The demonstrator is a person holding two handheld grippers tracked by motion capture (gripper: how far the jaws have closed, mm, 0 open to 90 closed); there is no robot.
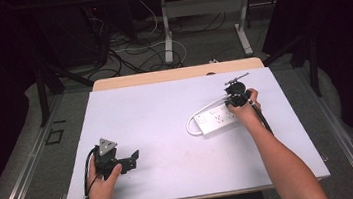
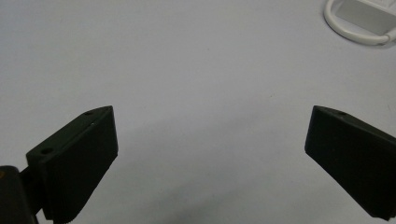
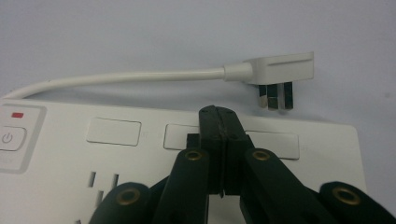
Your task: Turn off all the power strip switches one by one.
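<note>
Jaws of right gripper (image 3: 224, 140) pressed together over power strip (image 3: 140, 154); left gripper (image 2: 210, 154) spread above table (image 2: 187, 70).

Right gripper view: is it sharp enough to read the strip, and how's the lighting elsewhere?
Right gripper view: plug and power strip sharp, evenly lit, no glare. Left gripper view: soft shadow on the table between the jaws. High view: the surroundings fall off dark.
</note>
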